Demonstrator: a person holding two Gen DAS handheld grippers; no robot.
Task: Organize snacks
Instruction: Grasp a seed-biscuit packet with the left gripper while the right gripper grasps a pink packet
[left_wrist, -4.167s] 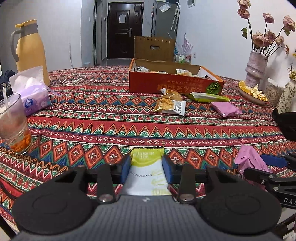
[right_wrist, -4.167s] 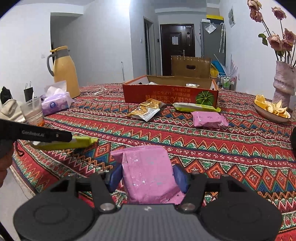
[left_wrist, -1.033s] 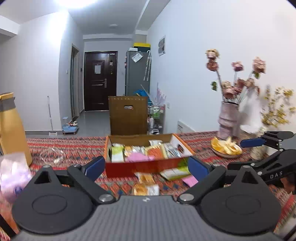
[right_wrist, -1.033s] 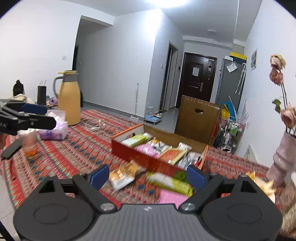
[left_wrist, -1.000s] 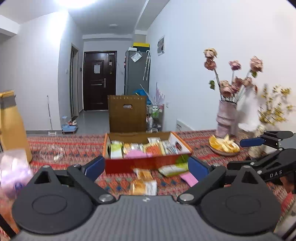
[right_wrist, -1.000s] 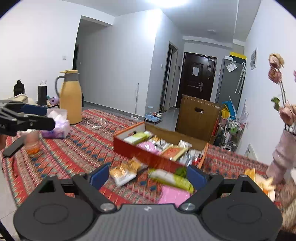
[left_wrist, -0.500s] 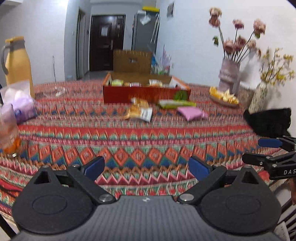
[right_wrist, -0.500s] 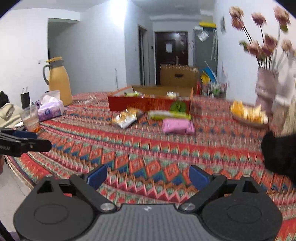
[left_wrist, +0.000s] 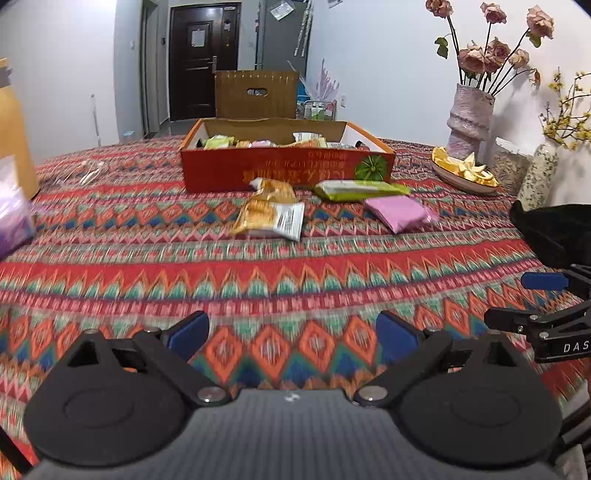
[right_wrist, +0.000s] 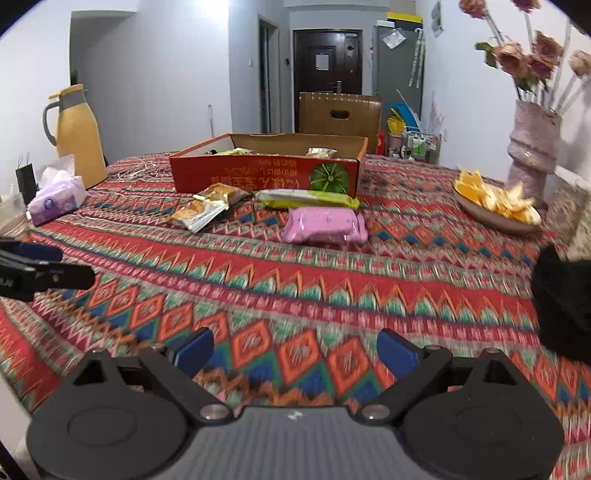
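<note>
- Over the near edge of the patterned tablecloth (left_wrist: 295, 258), as the left wrist view shows it, my left gripper (left_wrist: 291, 330) stands with its jaws wide apart and nothing between them; I judge it free to take the next packet.
- Ahead sits the red cardboard box (left_wrist: 288, 168), open-topped, with several packets already inside. It serves as the collecting place.
- Four snacks lie loose on the cloth just before the box's front wall: two orange packets (left_wrist: 271, 214) overlapping, a green packet (left_wrist: 360, 189) and a pink packet (left_wrist: 399, 213). These are not yet sorted.
- My right gripper (left_wrist: 546, 302) shows at the right edge, level with the left.
- From the right wrist view, my right gripper (right_wrist: 295, 349) also stands agape and empty, its jaws having just finished widening.
- That view places the pink packet (right_wrist: 325, 224) nearest along its line, touching the green packet (right_wrist: 306, 198) behind it. I judge pink the likely next pick for this hand, the orange packets (right_wrist: 205, 208) for the left.
</note>
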